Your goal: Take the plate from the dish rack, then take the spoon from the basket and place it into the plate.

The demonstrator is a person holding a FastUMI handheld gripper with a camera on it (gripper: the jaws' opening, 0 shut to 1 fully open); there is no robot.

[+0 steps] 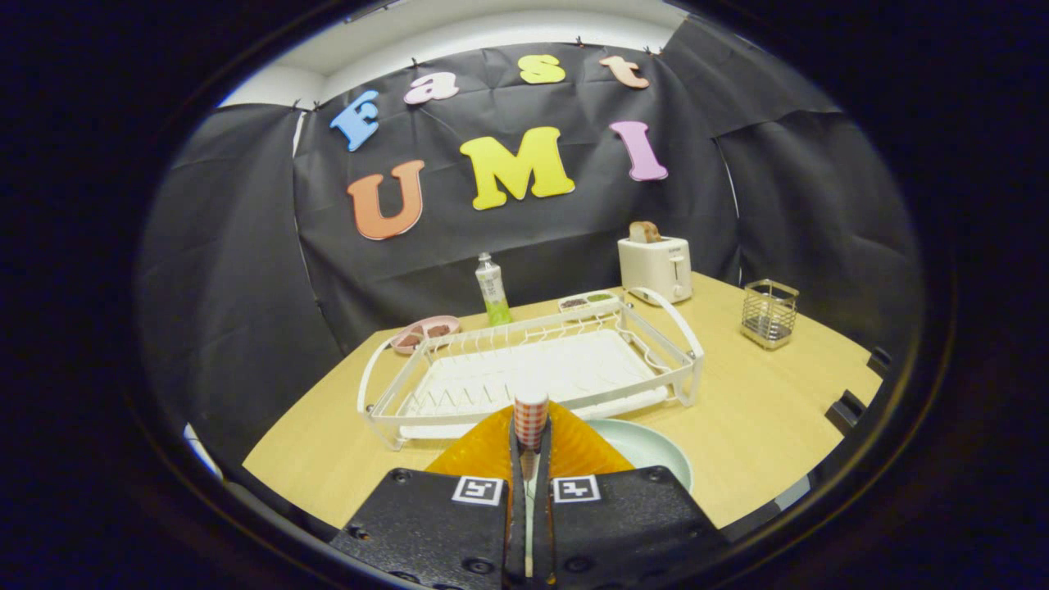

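Holding a spoon with a red-and-white checkered handle pinched between its closed fingers, the gripper hovers over the pale green round plate lying just in front of the white wire dish rack. Best move: lower slowly, centre over plate, release only when low, so the spoon doesn't bounce out. Wire basket stands right of the rack.

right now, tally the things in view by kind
dishes: 3 (plate, pink dish, two-part dish)
dish rack: 1
basket: 1
toaster: 1
bread slice: 1
bottle: 1
spoon, pinched in the tongs: 1
total: 9
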